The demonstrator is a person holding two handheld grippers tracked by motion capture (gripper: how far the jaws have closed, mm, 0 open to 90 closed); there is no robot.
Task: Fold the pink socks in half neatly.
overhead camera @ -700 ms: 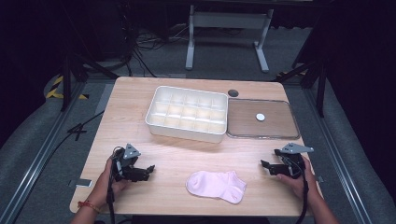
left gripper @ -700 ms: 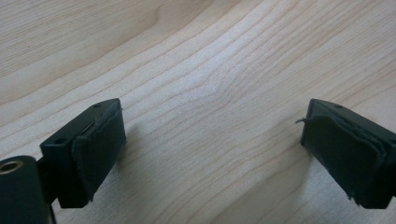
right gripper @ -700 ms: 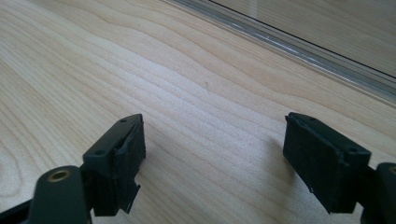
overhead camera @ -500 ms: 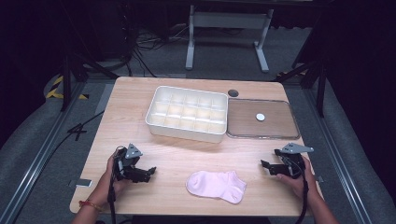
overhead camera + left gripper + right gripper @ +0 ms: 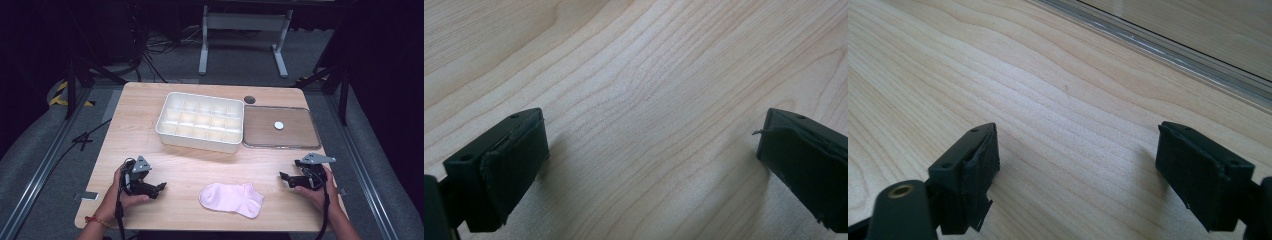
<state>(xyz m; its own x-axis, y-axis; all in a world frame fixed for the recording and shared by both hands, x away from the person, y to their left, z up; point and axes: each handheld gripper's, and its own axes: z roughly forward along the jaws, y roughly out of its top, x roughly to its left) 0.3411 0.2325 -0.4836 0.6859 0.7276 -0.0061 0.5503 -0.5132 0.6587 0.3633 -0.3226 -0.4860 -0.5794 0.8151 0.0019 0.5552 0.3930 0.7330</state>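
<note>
High view: pink sock lies near the table's near edge, long axis left-right, between left gripper and right gripper, roughly equally near each.

Left gripper view: jaws spread wide over bare wood.

Right gripper view: jaws likewise apart, holding nothing.

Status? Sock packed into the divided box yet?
Nothing looks done: the pink ankle sock lies flat on the wooden table, short of the white divided plastic box, whose compartments look empty. Nothing in hand: left gripper and right gripper both open, either side of the sock. Left, presumably: grasping and boxing it.
</note>
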